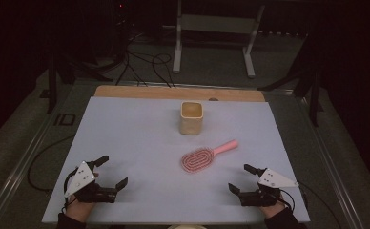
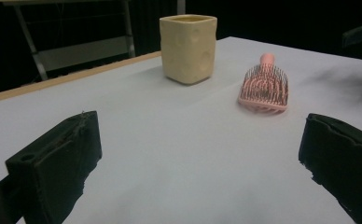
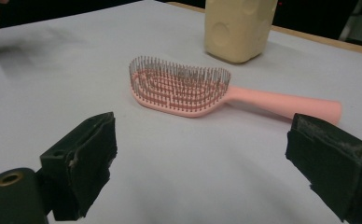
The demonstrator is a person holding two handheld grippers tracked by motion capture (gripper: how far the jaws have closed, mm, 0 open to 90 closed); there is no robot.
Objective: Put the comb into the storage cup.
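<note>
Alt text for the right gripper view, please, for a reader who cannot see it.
A pink hairbrush lies bristles up on a white table, its handle pointing right, just beyond the right gripper, whose black jaws stand wide open and empty. A cream cup stands behind the brush.

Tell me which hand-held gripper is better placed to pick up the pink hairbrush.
Probably the right hand-held gripper: the pink hairbrush lies nearer to it, and its open jaws already face the brush. The left hand-held gripper sits farther off.
</note>
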